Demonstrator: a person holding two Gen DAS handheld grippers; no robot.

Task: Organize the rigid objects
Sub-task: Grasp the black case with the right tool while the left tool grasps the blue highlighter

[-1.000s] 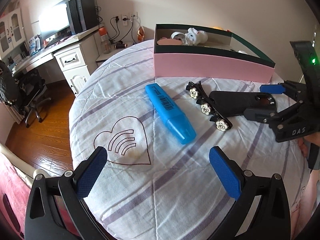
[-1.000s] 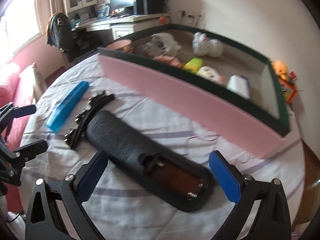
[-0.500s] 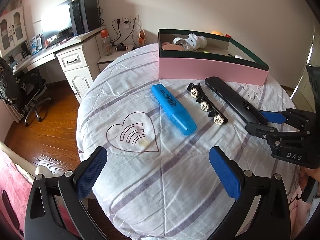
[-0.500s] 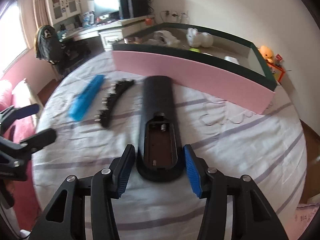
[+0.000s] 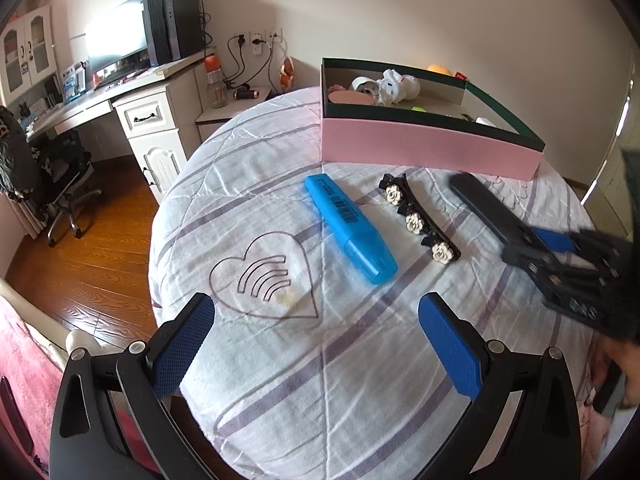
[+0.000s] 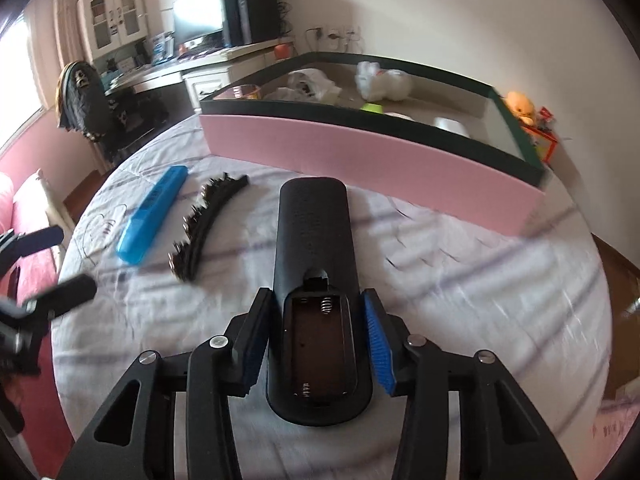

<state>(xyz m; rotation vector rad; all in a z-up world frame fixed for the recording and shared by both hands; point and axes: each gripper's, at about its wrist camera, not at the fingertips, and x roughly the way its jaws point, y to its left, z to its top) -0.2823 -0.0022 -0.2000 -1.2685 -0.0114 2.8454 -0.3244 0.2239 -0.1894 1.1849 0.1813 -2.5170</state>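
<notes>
**Remote clamped in my right gripper**

My right gripper [image 6: 316, 340] has just been closing, and its blue pads now press both sides of the black remote control [image 6: 316, 264], at the open battery bay. The remote's far end points at the pink box [image 6: 360, 160]. My left gripper [image 5: 316, 344] hangs released over the bedspread [image 5: 280, 360]. My right fingertips blur in the left view.

On the bench [image 5: 280, 380]: one blue highlighter [image 5: 350, 227], one black hair clip [image 5: 418, 218] bearing three white flowers, one black remote control [image 6: 316, 280] with its battery bay uncovered, and one pink box [image 5: 424, 148] with a dark green rim. Inside the box, several small things, too crowded to count surely. Two grippers: left gripper [image 5: 316, 344], right gripper [image 6: 316, 340].
</notes>
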